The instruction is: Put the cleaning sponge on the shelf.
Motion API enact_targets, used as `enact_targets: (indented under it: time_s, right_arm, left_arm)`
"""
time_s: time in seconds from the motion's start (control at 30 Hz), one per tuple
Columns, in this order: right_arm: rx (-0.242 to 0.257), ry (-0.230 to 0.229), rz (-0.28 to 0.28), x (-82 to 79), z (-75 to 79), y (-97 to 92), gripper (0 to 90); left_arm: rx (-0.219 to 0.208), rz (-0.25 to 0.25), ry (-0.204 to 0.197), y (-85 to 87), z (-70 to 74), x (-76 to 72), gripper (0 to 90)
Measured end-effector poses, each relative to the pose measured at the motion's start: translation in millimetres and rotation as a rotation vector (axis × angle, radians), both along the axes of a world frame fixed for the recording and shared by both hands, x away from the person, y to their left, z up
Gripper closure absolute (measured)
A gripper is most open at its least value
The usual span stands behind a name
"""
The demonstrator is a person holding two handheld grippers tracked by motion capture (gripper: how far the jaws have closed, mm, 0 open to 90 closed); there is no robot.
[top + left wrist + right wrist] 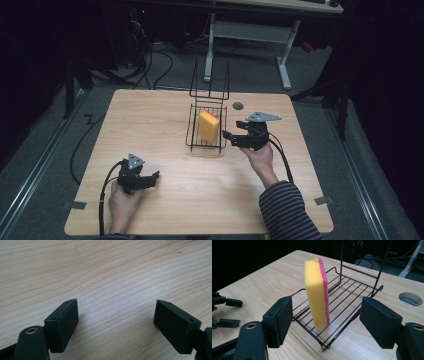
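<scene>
A yellow sponge (208, 125) with a pink scouring side stands upright on its edge in a black wire rack (192, 131) at the table's middle. In the right gripper view the sponge (315, 292) rises from the rack's (352, 290) wire floor just beyond the jaws. My right gripper (230, 138) is open beside the rack's right side, pointing at the sponge and holding nothing (327, 312). My left gripper (154, 179) rests open low over bare wood near the front left (116, 315), with nothing between its jaws.
A round cable hole (238, 105) lies in the wooden table (150, 120) behind the rack's right side. The rack's tall wire handle (210, 80) rises at its far end. A white desk frame (248, 35) and floor cables stand beyond the table.
</scene>
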State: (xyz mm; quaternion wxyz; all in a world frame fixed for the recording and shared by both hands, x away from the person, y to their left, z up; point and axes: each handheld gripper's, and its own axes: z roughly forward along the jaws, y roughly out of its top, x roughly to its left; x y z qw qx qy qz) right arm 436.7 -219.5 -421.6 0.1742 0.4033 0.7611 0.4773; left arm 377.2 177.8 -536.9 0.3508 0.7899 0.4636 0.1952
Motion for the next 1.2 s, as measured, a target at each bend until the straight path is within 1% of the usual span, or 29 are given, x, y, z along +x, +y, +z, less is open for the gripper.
enact_targets:
  time_s: [0.07,0.27,0.47,0.53,0.6,0.7,0.87,1.07,1.2]
  right_arm:
    - [0.009,0.005,0.0,-1.3,1.7,-3.1,27.9]
    - [0.021,0.002,-0.01,-4.4,3.0,-11.5,28.5]
    - [0.022,-0.014,-0.012,-9.2,7.2,-17.4,30.3]
    - [0.036,-0.018,-0.024,-11.1,6.4,-21.6,30.9]
    - [0.042,-0.008,-0.035,-12.8,4.8,-25.9,30.9]
    - [0.029,-0.007,-0.038,-14.9,5.5,-30.7,30.9]
    - [0.038,-0.027,-0.04,-20.8,12.7,-35.3,30.9]
    - [0.034,-0.025,-0.054,-23.9,14.7,-43.2,30.9]
    - [0.037,-0.036,-0.06,-28.2,18.2,-48.5,30.9]
  left_arm:
    - [0.0,0.0,0.0,0.0,0.0,0.0,20.6]
    - [0.0,0.0,0.0,0.0,0.0,0.0,20.6]
    - [0.0,0.0,0.0,0.0,0.0,0.0,20.6]
    - [0.0,0.0,-0.001,-0.1,0.0,0.0,20.6]
    - [0.001,0.0,0.0,0.0,0.0,0.0,20.6]
    - [0.001,0.001,0.0,-0.1,0.0,0.0,20.6]
    - [0.001,0.001,0.0,-0.1,0.0,0.0,20.6]
    - [0.001,0.0,0.0,-0.1,0.0,0.0,20.6]
    - [0.001,0.0,0.0,-0.1,0.0,0.0,20.6]
